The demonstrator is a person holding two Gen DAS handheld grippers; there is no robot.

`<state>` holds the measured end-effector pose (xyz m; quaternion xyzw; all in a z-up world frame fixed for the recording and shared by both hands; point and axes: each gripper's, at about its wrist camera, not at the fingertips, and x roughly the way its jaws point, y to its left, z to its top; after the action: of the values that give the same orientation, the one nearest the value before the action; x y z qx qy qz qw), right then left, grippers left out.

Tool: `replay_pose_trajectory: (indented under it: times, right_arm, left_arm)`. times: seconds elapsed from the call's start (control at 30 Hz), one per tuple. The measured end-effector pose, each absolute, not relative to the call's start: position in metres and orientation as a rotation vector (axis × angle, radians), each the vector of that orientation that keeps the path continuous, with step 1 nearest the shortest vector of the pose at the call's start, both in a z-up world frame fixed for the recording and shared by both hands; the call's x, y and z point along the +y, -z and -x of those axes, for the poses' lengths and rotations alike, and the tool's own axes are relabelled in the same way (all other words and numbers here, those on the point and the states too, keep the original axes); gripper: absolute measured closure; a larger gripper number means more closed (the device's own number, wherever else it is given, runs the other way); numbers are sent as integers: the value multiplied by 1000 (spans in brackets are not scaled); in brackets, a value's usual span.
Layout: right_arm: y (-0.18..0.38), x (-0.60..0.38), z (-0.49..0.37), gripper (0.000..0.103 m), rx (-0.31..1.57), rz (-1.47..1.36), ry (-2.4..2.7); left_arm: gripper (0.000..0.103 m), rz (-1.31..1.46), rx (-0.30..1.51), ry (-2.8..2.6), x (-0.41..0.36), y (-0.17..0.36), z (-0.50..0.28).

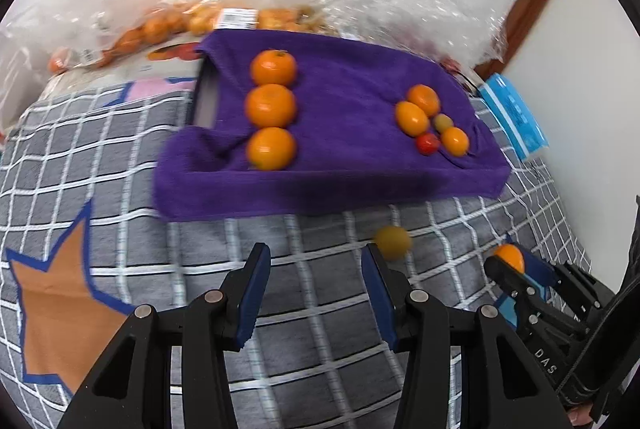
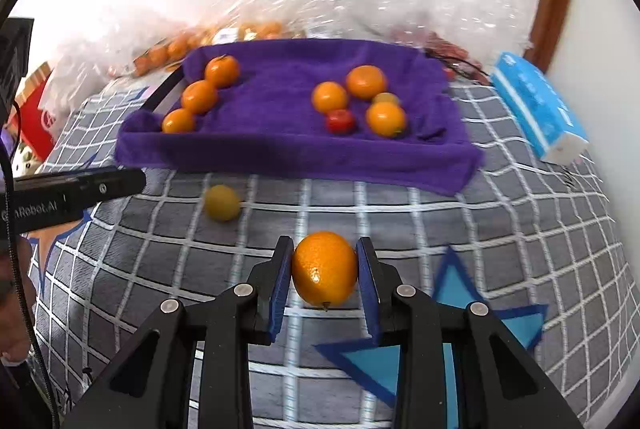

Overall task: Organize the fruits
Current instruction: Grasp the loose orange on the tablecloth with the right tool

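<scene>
Checked grey bedding (image 2: 520,229) carries a purple towel (image 2: 280,133) straight ahead, with a row of three oranges (image 2: 199,96) at its left and a mixed cluster (image 2: 362,101) at its right. Right gripper (image 2: 325,269) is clamped on an orange (image 2: 324,268) just short of the towel's front edge, its stem end toward the camera, with nothing between it and the towel. Left gripper (image 1: 316,269) stands partly open and empty, a loose yellow-green fruit (image 1: 393,242) lying just beyond its right finger (image 1: 380,293), so the left hand is judged nearer that fruit; a tissue pack (image 2: 536,113) lies clear at right.
</scene>
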<state>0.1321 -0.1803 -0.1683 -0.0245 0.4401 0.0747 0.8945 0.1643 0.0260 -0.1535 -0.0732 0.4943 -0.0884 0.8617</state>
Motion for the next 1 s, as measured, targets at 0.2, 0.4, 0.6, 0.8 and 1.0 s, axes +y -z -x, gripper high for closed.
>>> replay_pose_trajectory:
  times: [0.2, 0.4, 0.6, 0.8, 1.0]
  right_arm:
    - [164, -206, -131, 71, 898, 19, -114]
    - [162, -222, -132, 71, 890, -6, -92]
    - [164, -233, -136, 71, 895, -21, -82]
    - [168, -236, -141, 71, 905, -24, -83]
    - [169, -236, -144, 71, 913, -13, -86]
  left_arm:
    - [58, 124, 1054, 227, -2, 156, -169]
    - [58, 95, 1078, 247, -20, 162, -175]
    - [58, 76, 1108, 257, -33, 171, -182]
    - [62, 63, 1131, 259, -40, 178, -187]
    - [72, 46, 1135, 243, -45, 182, -189]
